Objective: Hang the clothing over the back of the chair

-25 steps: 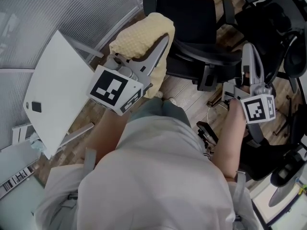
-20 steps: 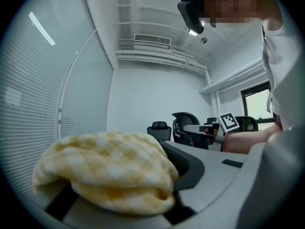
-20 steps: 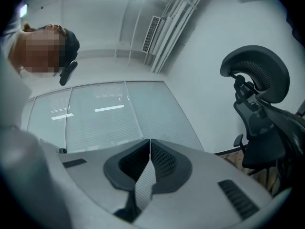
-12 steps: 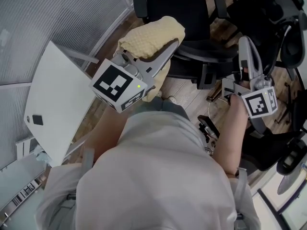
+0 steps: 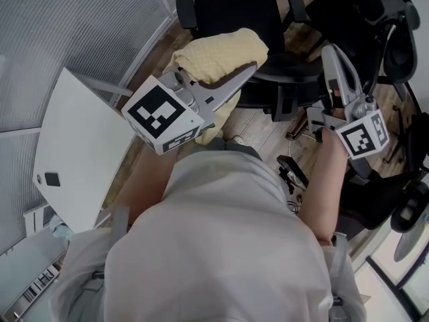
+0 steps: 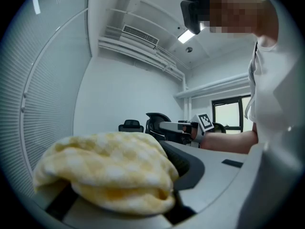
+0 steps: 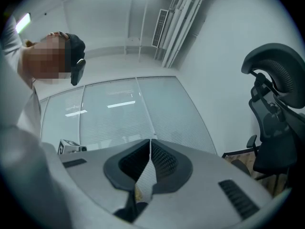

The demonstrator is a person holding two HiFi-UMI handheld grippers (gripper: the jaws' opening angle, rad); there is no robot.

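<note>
The left gripper (image 5: 244,76) is clamped on the bunched yellow clothing (image 5: 216,51), which is held in the air near the black office chair (image 5: 231,9) and appears clear of it. The right gripper (image 5: 330,54) is clenched on nothing (its jaws meet with no fabric between them) off to the chair's side. By my judgement pick-up is done. Reaching the chair's back, draping and release are left.

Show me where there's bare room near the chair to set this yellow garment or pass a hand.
White table, left by the blinds: mostly bare. Wood floor strip between you and the black chair: open. Right of the chair: crowded with dark chairs and floor clutter.
</note>
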